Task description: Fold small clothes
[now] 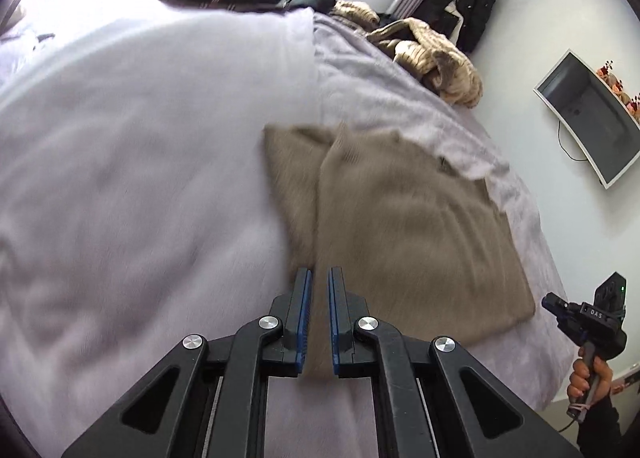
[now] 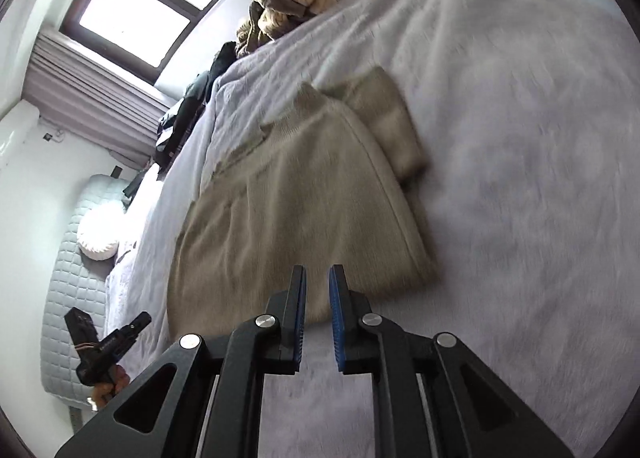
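The beige knitted sweater (image 1: pixel 400 226) lies half-folded on the lilac bed (image 1: pixel 140 178) — left gripper (image 1: pixel 319 278) and right gripper (image 2: pixel 318 278) nearly closed, empty; next, regrasp its near hem.

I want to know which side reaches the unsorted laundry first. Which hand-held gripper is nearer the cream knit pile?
Right. The right hand-held gripper sits at the folded beige sweater's edge on the pile's side; the left hand-held gripper is at the opposite edge.
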### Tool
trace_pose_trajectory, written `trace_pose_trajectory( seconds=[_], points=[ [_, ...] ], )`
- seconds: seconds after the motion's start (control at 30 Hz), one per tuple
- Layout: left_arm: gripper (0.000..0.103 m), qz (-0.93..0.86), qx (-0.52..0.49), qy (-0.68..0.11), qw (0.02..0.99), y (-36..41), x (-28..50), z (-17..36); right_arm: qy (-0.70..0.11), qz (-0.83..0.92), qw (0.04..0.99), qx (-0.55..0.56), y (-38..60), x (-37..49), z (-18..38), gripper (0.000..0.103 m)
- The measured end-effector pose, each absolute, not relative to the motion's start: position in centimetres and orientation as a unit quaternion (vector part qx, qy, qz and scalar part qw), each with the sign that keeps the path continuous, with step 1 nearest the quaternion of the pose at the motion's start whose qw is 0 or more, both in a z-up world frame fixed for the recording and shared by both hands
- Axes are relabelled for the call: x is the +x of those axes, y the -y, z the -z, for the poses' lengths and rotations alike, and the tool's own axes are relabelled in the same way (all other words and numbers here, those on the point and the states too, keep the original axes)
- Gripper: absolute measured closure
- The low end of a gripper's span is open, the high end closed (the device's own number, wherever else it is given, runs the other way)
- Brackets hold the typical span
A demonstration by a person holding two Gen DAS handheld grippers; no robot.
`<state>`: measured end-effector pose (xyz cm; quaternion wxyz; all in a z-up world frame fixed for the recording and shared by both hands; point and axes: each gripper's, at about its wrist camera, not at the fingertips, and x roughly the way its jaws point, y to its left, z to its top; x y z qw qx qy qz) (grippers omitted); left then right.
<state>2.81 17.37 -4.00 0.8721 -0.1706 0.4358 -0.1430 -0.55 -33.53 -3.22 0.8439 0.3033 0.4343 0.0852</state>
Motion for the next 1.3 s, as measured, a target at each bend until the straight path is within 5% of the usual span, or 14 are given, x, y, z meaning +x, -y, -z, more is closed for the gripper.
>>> trace_pose_trajectory(
  seconds=[0.23, 0.47, 1.3],
  points=[
    [0.095, 0.133, -0.149, -0.426, 0.883, -12.8, 10.2, 3.2, -0.456, -0.069, 0.854, 0.242, 32.0, 7.9, 3.4, 0.088],
    [0.095, 0.09, -0.152, -0.468, 0.866, -11.8, 14.9, 8.4, -0.478, -0.062, 0.837, 0.259, 33.1, 10.7, 7.7, 0.096],
    [0.095, 0.101, -0.136, -0.48, 0.861, -10.7, 4.1, 6.1, -0.47, -0.084, 0.828, 0.292, 33.4, 3.0, 5.2, 0.088]
  ],
)
